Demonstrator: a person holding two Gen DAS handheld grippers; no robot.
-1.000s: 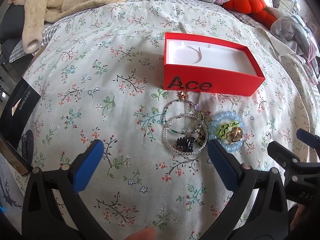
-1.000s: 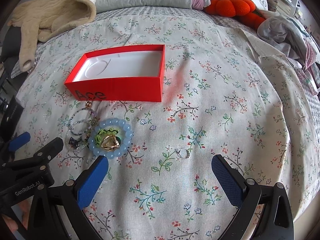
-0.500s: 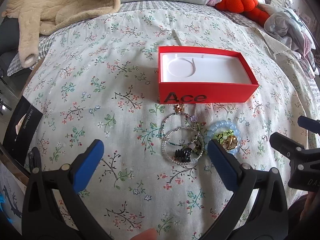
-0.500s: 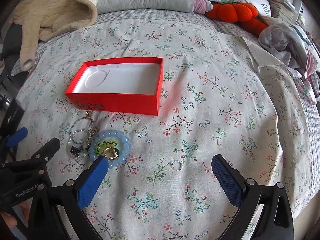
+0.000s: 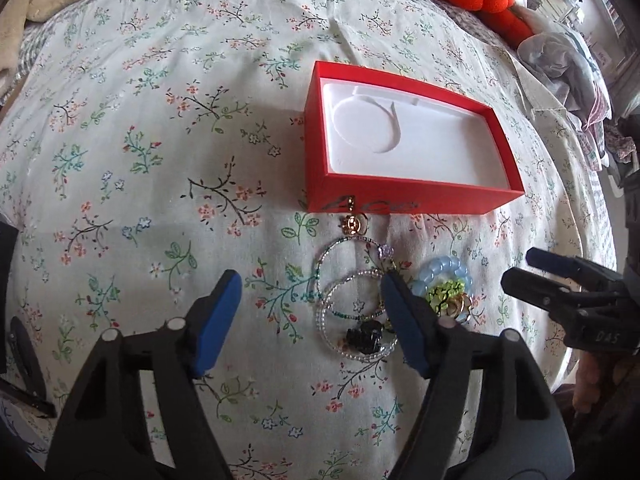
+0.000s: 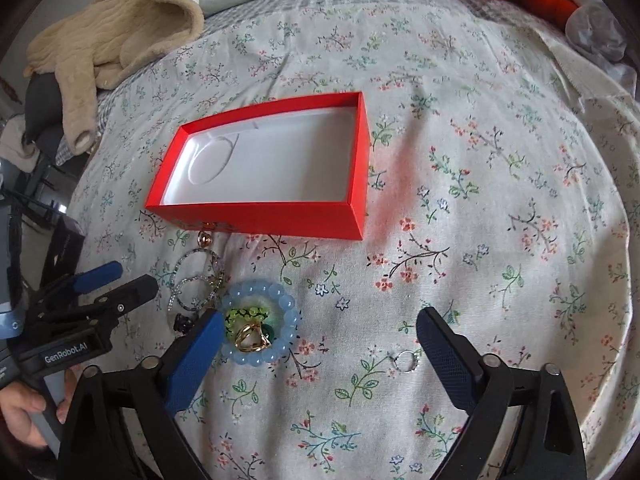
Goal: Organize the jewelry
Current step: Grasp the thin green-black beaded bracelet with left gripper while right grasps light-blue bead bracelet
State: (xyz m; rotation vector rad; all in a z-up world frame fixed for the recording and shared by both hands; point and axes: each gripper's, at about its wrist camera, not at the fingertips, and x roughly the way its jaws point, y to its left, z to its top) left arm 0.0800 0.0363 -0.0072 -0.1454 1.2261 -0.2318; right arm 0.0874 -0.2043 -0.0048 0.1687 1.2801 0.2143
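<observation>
Left tongs: my left gripper [image 5: 310,320] is spread wide with nothing between its blue pads, hovering over the beaded hoops.
Right tongs: my right gripper [image 6: 320,354] is also spread and holds nothing; a small silver ring [image 6: 405,361] lies on the cloth just inside its right pad.
Only the right view shows: that silver ring, plus a beige quilted garment [image 6: 108,36] at the bed's far left.
Only the left view shows clearly: the black clip [image 5: 362,334] inside the nearer clear-bead hoop [image 5: 352,316].
Box: red cardboard jewelry box [image 5: 404,196], open, with a moulded white insert bearing a round groove.
Jewelry pile: just in front of the box; the pale blue bead bracelet [image 6: 260,322] rings a gold piece and green beads.
Surface: floral bedspread [image 6: 480,200], soft and wrinkled.
</observation>
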